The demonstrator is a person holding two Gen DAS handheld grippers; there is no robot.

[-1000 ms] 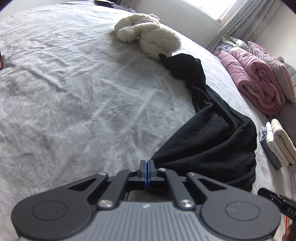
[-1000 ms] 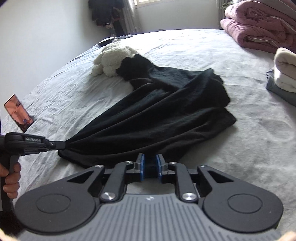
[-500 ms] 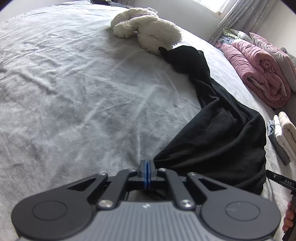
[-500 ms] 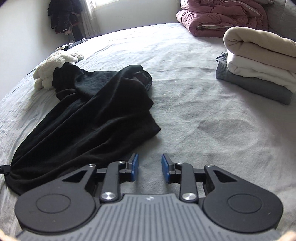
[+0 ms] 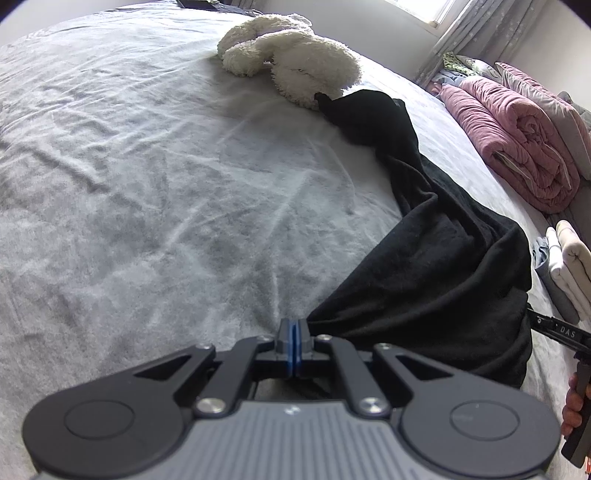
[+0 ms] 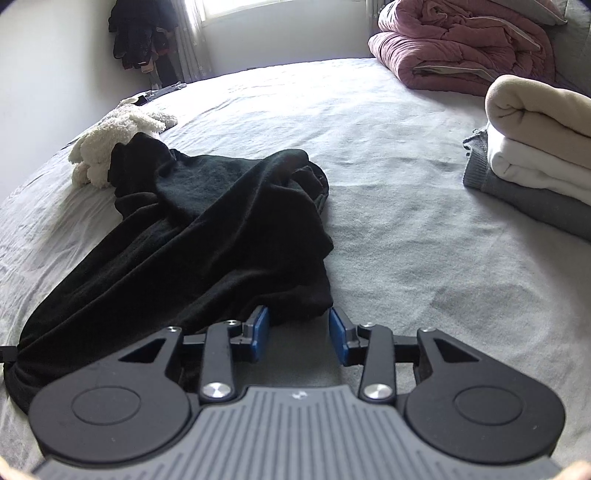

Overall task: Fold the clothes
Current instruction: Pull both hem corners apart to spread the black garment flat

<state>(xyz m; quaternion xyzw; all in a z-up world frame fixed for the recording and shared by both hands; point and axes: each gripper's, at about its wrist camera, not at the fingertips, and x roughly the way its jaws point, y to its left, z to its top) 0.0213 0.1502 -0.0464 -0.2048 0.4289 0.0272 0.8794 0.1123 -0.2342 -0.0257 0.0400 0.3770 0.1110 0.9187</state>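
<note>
A black garment (image 5: 436, 266) lies bunched and stretched across the grey bed (image 5: 147, 184). My left gripper (image 5: 294, 334) is shut on its near left corner. In the right wrist view the garment (image 6: 207, 236) runs from the plush toy toward me. My right gripper (image 6: 299, 332) is open, its blue pads either side of the garment's near right corner, low over the bed. The right gripper also shows at the edge of the left wrist view (image 5: 554, 328).
A white plush toy (image 5: 295, 62) lies at the far end, with the garment's tip against it. A rolled pink quilt (image 6: 461, 44) lies far right. A stack of folded cream, white and grey clothes (image 6: 532, 155) sits on the right. Dark clothes (image 6: 136, 33) hang by the window.
My right gripper has opened wide and moved to the garment's near right corner. My left gripper has kept its hold on the left corner and shifted slightly.
</note>
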